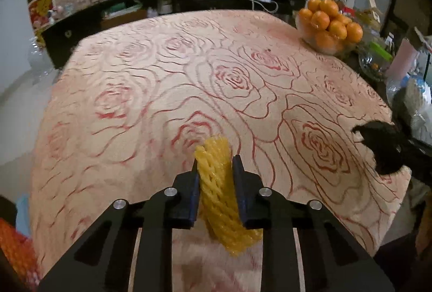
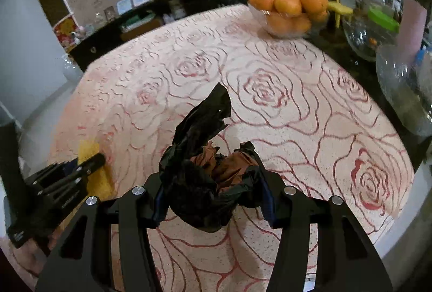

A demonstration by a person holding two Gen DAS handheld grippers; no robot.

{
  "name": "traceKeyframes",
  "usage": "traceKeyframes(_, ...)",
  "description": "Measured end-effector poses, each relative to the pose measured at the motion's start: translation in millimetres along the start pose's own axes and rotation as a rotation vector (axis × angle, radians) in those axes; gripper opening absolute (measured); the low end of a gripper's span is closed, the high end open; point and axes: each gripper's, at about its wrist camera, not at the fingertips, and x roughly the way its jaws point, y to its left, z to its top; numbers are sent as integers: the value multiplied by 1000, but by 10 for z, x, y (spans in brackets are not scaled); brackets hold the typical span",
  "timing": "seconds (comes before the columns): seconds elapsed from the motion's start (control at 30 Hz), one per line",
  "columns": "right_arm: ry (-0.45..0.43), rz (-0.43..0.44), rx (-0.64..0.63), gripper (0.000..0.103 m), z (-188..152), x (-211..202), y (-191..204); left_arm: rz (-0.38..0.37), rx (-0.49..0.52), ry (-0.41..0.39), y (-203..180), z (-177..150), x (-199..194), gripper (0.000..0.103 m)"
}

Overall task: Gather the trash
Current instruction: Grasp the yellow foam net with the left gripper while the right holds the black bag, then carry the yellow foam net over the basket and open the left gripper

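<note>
Trash was held in both grippers: the left gripper (image 1: pixel 214 170) was closed on a yellow foam net (image 1: pixel 216 184), lifted off the tablecloth (image 1: pixel 162 70). The right gripper (image 2: pixel 213 184), half closed, kept the black bag (image 2: pixel 199 157) mouth upward, probably to receive the net

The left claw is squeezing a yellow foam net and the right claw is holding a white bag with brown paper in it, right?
Not quite. The bag in the right claw is black, not white, as the right wrist view shows. The rest is right: brown paper sits inside it, and the left claw squeezes the yellow foam net.
</note>
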Motion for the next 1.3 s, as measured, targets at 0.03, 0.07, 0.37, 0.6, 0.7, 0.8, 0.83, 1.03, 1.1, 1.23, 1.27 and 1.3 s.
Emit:
traceKeyframes(0.03, -17, 5, -11, 52, 8, -28, 21, 18, -9, -16, 43, -41, -148, 22)
traceKeyframes(0.07, -26, 11, -17, 52, 19, -44, 35, 32, -15, -26, 84, -61, -258, 22)
traceKeyframes(0.37, -92, 76, -118, 52, -45, -199, 297, 243, -109, -156, 552, -357, -1388, 22)
traceKeyframes(0.6, -114, 130, -161, 52, -135, -416, 526, 332, -166, -193, 820, -643, -1902, 22)
traceKeyframes(0.7, -109, 164, -170, 52, -204, -510, 649, 349, -197, -212, 949, -750, -2071, 22)
traceKeyframes(0.8, -113, 189, -194, 52, -260, -601, 802, 367, -215, -227, 1051, -838, -2202, 22)
traceKeyframes(0.83, -117, 198, -206, 52, -286, -639, 869, 374, -224, -233, 1104, -869, -2260, 22)
traceKeyframes(1.03, -116, 255, -264, 52, -360, -758, 1250, 430, -253, -248, 1372, -1005, -2478, 22)
traceKeyframes(1.1, -115, 274, -284, 52, -370, -787, 1389, 456, -267, -249, 1491, -1043, -2535, 22)
traceKeyframes(1.23, -117, 311, -320, 52, -380, -847, 1654, 499, -307, -248, 1749, -1113, -2614, 22)
traceKeyframes(1.27, -117, 320, -330, 52, -381, -857, 1724, 504, -314, -247, 1796, -1122, -2615, 22)
traceKeyframes(1.3, -116, 329, -339, 52, -382, -863, 1798, 512, -321, -246, 1858, -1143, -2623, 22)
